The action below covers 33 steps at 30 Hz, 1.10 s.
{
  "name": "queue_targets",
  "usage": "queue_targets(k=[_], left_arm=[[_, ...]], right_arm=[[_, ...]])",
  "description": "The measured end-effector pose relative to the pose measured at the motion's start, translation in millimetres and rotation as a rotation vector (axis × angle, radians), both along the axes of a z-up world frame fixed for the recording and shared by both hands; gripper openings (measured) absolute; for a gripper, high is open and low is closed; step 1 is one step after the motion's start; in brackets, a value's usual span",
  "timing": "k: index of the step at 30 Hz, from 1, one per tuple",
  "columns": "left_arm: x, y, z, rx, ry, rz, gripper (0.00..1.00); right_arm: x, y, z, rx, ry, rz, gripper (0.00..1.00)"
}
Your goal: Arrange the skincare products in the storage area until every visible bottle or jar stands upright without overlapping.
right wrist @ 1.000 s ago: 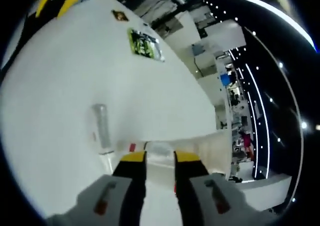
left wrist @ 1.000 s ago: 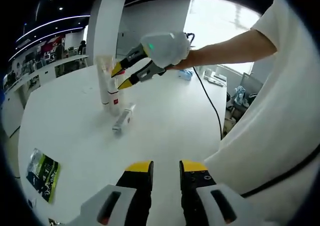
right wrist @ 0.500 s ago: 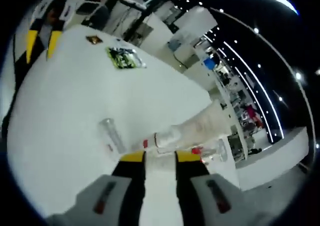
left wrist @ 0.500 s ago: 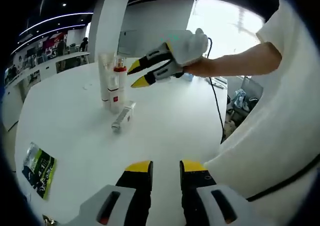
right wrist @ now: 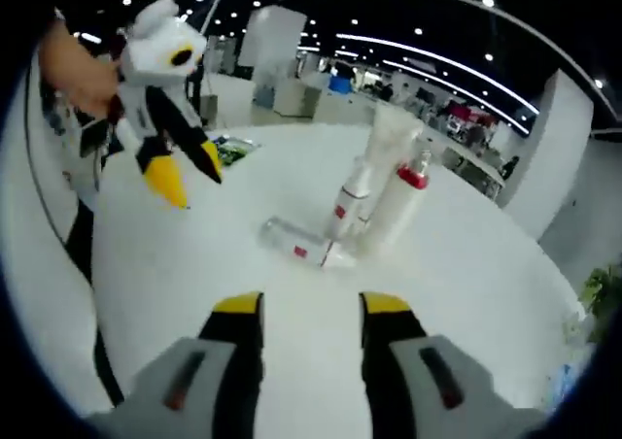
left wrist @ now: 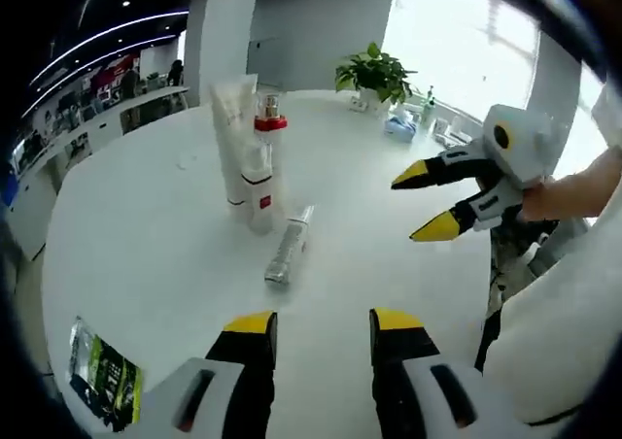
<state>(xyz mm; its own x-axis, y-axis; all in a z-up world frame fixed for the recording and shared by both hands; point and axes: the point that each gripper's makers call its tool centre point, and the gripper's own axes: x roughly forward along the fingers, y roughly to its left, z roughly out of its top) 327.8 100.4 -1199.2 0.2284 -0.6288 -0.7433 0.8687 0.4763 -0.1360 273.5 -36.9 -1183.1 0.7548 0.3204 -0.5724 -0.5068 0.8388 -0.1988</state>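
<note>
A white tube [left wrist: 231, 133] stands on its cap near the middle of the white table [left wrist: 146, 225], and a pump bottle [left wrist: 262, 172] with a red collar stands upright right beside it. In front of them a small clear bottle [left wrist: 289, 248] lies on its side. My left gripper [left wrist: 321, 324] is open and empty, well short of the lying bottle. My right gripper [left wrist: 426, 202] hangs open in the air right of the bottles. In the right gripper view the tube [right wrist: 381, 148], pump bottle [right wrist: 394, 216] and lying bottle [right wrist: 294, 245] sit ahead of my right gripper [right wrist: 311, 305]; the left gripper [right wrist: 187, 170] shows at the left.
A green packet [left wrist: 107, 373] lies flat near the table's edge, also seen as the green packet [right wrist: 228, 148] behind the left gripper. A potted plant [left wrist: 374, 70] and small items stand at the far side. A dark cable [left wrist: 491, 313] hangs by the person's white shirt.
The right gripper has pulled back from the tube and pump bottle, away to the right, leaving the pump bottle standing. Both grippers' jaws now stand wider apart.
</note>
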Motion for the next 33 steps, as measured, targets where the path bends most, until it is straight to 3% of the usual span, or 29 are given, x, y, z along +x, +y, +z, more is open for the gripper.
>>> queue_targets(k=[5,9,13,16,24,31,33], left_arm=[[18.8,-16,-11.0,0.033,-0.015,-0.036,0.39],[35.7,-33,-25.8,0.082,-0.021,-0.07,0.38],[40.4,-40,-37.9,0.133,-0.046,-0.133,0.34],[39.2,-46,-47.2,0.154,-0.026,-0.163,0.32],[42.0,-53,-64.8,0.232,-0.033,-0.218,0.26],[41.8,-56,-63.6,0.21,-0.006,-0.214,0.21],[33.7,-55,-62.6,0.188,0.061,-0.192,0.2]], right_arm=[[-20,-10,-2.3,-0.039,0.001,-0.026,0.37],[-39,-24,2.5,-0.006,0.009,-0.124,0.37],[-50,-22,5.8,-0.044,-0.002,-0.126,0.37],[-56,-20,7.8,-0.055,-0.009,-0.141,0.36],[-67,-21,7.5,-0.018,-0.002,-0.22,0.36],[-71,-13,3.9,0.009,0.014,-0.24,0.35],[-68,-9,2.6,0.026,0.02,-0.237,0.35]])
